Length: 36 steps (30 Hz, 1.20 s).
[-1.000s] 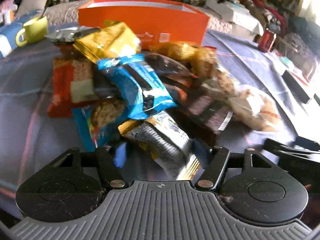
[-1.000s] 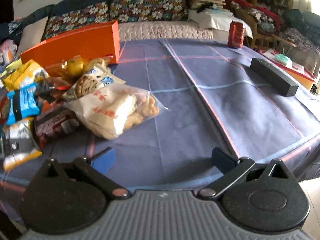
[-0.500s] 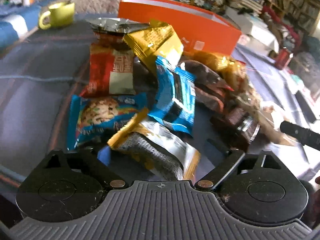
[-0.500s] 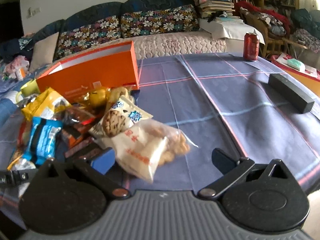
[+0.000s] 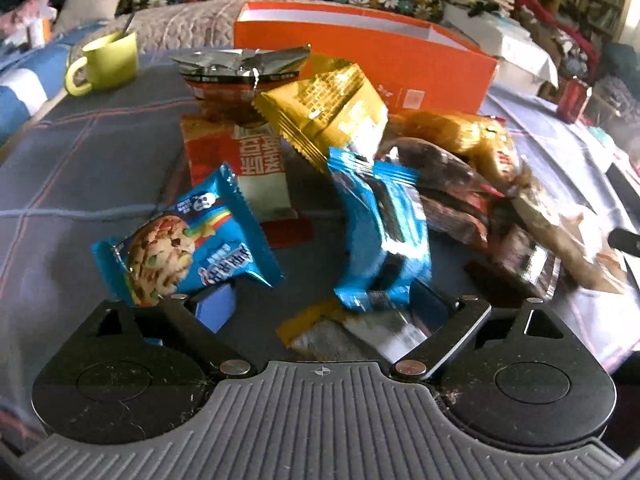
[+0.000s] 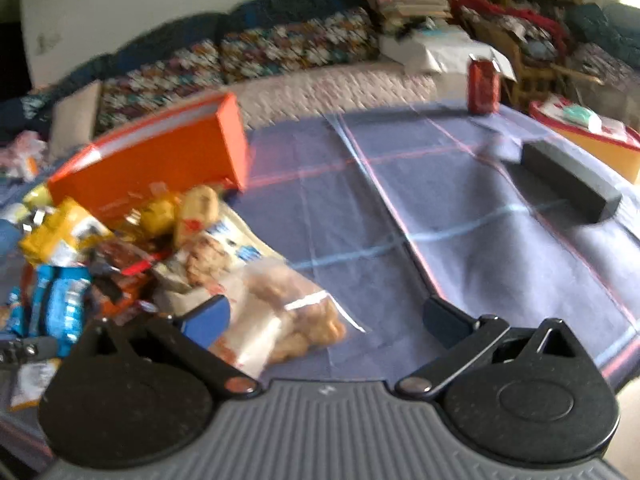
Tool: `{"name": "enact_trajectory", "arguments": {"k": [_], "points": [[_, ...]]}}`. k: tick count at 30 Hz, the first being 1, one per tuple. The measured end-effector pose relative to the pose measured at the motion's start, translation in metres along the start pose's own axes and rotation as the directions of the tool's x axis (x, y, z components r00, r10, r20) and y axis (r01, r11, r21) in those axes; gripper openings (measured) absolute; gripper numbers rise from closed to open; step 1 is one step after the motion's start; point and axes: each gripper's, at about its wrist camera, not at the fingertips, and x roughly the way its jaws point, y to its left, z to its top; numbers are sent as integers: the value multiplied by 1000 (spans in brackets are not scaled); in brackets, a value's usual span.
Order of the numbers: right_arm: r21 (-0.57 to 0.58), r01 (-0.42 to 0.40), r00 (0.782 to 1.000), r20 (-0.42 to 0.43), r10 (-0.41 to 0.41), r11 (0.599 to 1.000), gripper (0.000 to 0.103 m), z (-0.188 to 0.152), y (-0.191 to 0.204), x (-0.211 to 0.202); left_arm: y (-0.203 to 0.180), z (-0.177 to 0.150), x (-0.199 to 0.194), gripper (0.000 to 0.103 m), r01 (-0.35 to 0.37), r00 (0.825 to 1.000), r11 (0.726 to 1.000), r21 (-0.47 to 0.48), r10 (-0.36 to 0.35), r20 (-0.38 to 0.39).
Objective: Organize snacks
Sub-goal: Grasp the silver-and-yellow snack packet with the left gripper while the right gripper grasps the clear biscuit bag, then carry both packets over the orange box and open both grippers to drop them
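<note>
Left gripper point(image 5: 320, 304) spread wide, grasping nothing, over a silver-and-yellow foil packet point(image 5: 360, 330); the snack pile sits just before the orange cardboard box point(image 5: 372, 56). Right gripper point(image 6: 324, 316) gapes empty beside the pile.

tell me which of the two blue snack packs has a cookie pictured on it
The blue pack on the left, by the left-hand jaw, shows a chip-studded cookie; the other blue pack has only dark print.

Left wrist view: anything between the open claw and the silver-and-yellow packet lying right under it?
Partly. The blue cookie-sandwich packet lies over the far end of the silver-and-yellow packet; the near end sits exposed between the left claw's fingers.
</note>
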Motion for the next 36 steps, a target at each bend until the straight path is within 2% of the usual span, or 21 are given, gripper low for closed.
{"name": "enact_trajectory", "arguments": {"k": [2,7,10,13,16,19,22,25,26,27,29,32,36], "points": [[-35,-17,999,-28,16,999,103,5,7,3,-1,-8,-8,67,4,1000,1000,-14,-4,2],[51,-25,999,-39,27,998,103,-6,18,-2,-8,-21,-19,67,0,1000,1000,-21,-1,-25],[-47,-3,999,35,4,999,103,-9,28,-8,-11,-26,-26,67,3,1000,1000,-3,-3,-16],[-134,-78,995,50,85,988,103,1,29,4,-14,-25,-25,68,1,1000,999,35,-1,-9],[-222,-128,992,-14,128,967,103,8,31,26,-16,-23,-20,68,23,999,1000,15,-22,-35],[-205,-192,981,-78,179,960,103,8,31,44,-19,-19,-14,69,54,998,998,-23,-55,-43],[-191,-184,981,-99,168,964,103,3,32,54,-26,-18,-6,68,27,998,1000,-2,-27,-51],[-165,-175,983,-83,163,971,102,-6,29,54,-29,-19,-5,56,-7,999,999,38,9,-31],[-168,-165,985,-69,155,972,99,-8,28,53,-30,-20,-5,45,-19,1000,999,51,20,-23],[-171,-150,988,-60,142,974,90,-8,27,51,-30,-20,-6,27,-34,999,997,70,35,-16],[-140,-155,987,-71,146,978,87,-6,23,48,-30,-21,-10,0,-53,999,993,105,54,-3],[-98,-148,988,-66,142,984,83,-5,15,38,-16,-18,-14,0,1,1000,998,68,0,-22],[-82,-130,991,-21,129,988,81,1,12,14,6,-13,-29,0,18,1000,1000,7,-18,-17]]}}
